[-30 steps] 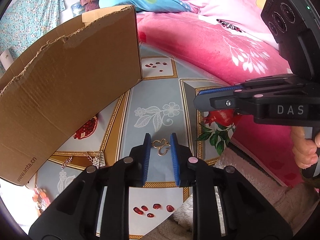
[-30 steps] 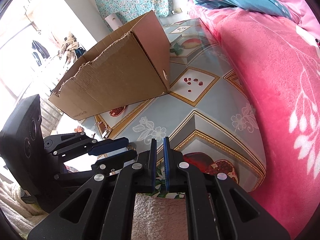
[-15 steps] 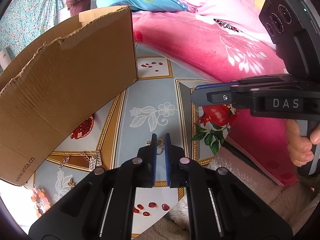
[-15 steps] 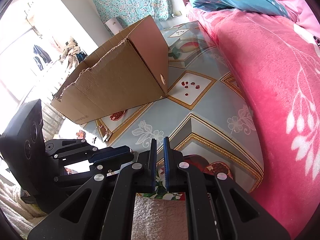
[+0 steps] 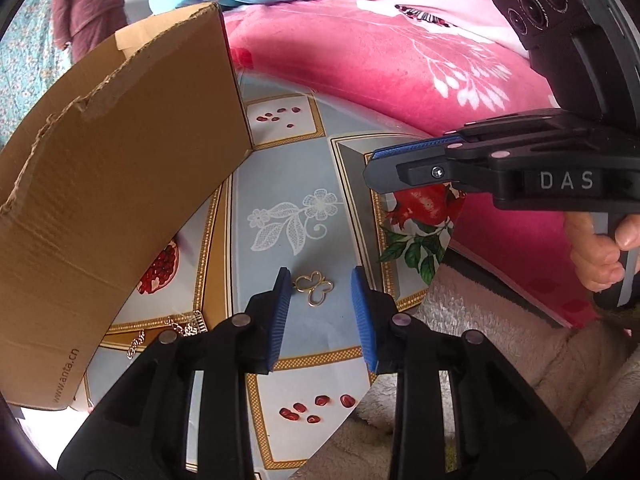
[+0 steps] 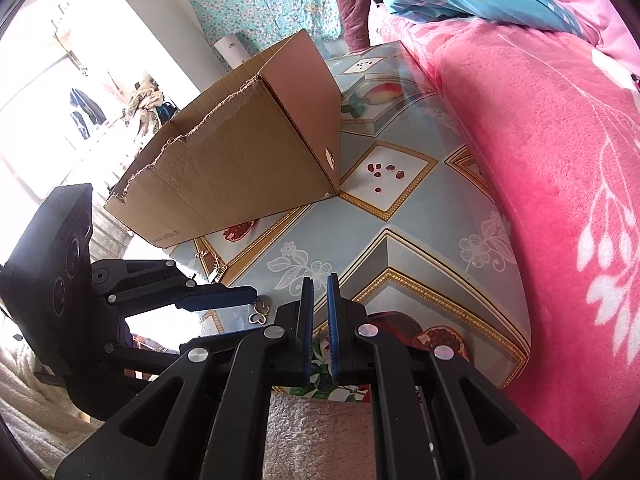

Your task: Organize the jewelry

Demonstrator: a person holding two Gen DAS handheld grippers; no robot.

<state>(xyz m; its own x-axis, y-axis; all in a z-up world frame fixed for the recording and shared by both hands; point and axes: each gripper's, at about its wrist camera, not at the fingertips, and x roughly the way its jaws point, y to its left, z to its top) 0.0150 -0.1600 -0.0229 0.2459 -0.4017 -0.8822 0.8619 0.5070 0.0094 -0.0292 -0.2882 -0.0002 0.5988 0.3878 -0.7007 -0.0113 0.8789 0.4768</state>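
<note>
Left gripper: spread wide, its blue pads on either side of the pendant without touching it.
Right gripper: pressed nearly together, a thin gap between the pads, holding nothing, held over the table edge.
Pendant: gold, butterfly-shaped, lying flat on the patterned tablecloth.
Cardboard box: open, standing on the cloth left of the pendant.
Chains: beside the box's base.
</note>
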